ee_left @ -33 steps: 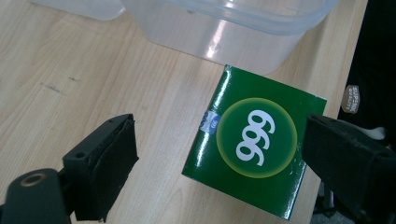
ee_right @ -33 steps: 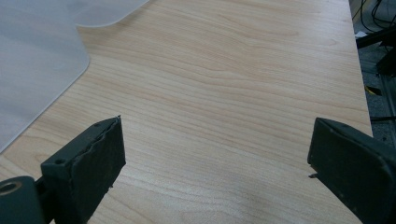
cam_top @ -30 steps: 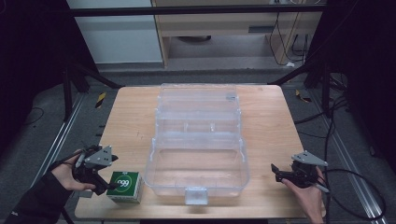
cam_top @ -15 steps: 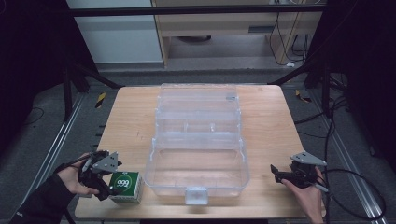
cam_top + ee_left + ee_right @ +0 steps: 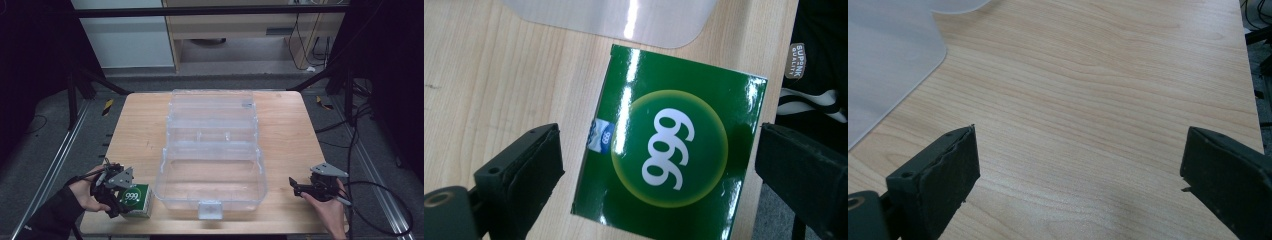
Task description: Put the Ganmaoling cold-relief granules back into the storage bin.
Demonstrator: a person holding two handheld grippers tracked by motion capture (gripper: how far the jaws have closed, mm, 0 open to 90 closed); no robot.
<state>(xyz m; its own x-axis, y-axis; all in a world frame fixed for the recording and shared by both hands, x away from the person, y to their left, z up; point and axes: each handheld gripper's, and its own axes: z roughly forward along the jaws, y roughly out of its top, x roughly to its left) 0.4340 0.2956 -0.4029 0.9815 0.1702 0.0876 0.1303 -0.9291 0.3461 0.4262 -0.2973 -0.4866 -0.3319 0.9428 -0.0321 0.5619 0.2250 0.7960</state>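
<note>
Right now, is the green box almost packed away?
Not yet. Done: the clear plastic case lies open. In hand: the left gripper, jaws just opening wide, straddles the green 999 box without touching it. Left: grabbing it and placing it inside. The right gripper waits, open.

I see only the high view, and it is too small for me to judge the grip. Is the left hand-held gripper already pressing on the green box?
Observer: No. The left hand-held gripper has just been opening its jaws. The green box lies between them, and the pads do not press on it.
Operator: Is there any mark on it besides the 999?
Observer: Yes, a small blue-and-white label at the edge of the box, near one jaw.
Operator: And the other side?
Observer: The right hand-held gripper stands open over bare table, with nothing between its jaws.
</note>
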